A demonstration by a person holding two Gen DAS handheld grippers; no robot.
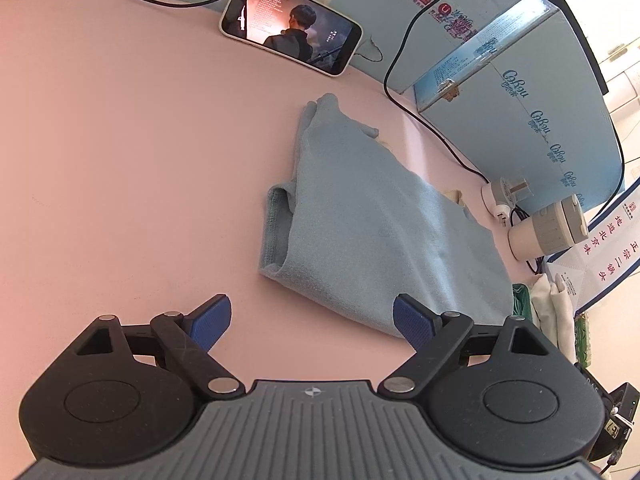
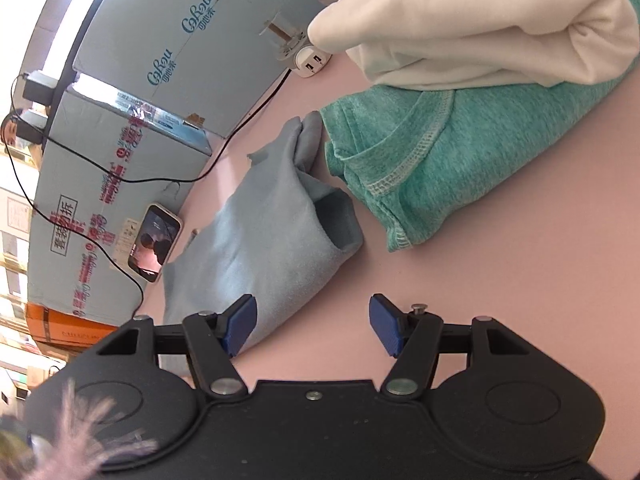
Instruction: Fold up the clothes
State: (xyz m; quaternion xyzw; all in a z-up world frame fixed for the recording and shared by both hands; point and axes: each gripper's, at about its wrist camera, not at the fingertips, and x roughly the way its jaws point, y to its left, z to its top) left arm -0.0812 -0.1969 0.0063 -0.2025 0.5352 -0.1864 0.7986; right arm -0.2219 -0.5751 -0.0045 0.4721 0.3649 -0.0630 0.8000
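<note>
A light blue garment (image 1: 372,224) lies folded on the pink table (image 1: 120,160), a sleeve opening showing at its left edge. My left gripper (image 1: 312,322) is open just in front of it, the right blue pad (image 1: 412,322) over the garment's near corner. In the right wrist view the same blue garment (image 2: 260,248) lies ahead and to the left. My right gripper (image 2: 312,326) is open, its left pad (image 2: 240,324) over the cloth's near edge and its right pad above bare table. Neither gripper holds anything.
A folded teal garment (image 2: 460,168) with a white garment (image 2: 480,20) on top sits at the right. A phone (image 1: 290,26) leans on blue cardboard boxes (image 1: 500,80) at the table's back, with black cables (image 1: 420,112), a power strip (image 2: 312,60) and a cup (image 1: 548,230).
</note>
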